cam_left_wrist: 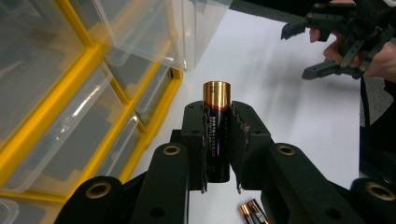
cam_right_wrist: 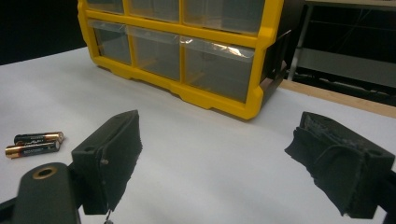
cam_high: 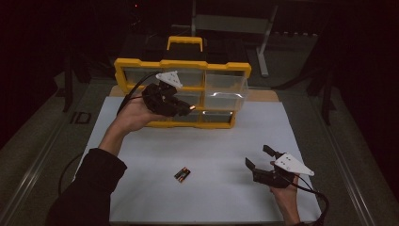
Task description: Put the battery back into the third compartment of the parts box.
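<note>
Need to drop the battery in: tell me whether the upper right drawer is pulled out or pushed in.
Pulled out. The clear upper right drawer juts forward of the yellow organizer, past its neighbours.

Overhead forward-down, two close claw-mounted views

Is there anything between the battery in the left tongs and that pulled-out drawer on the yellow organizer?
Nothing visible blocks it. The left tongs are shut on the battery, held up in front of the yellow organizer. The pulled-out clear drawer sits just to their right in the high view, with open air between.
</note>
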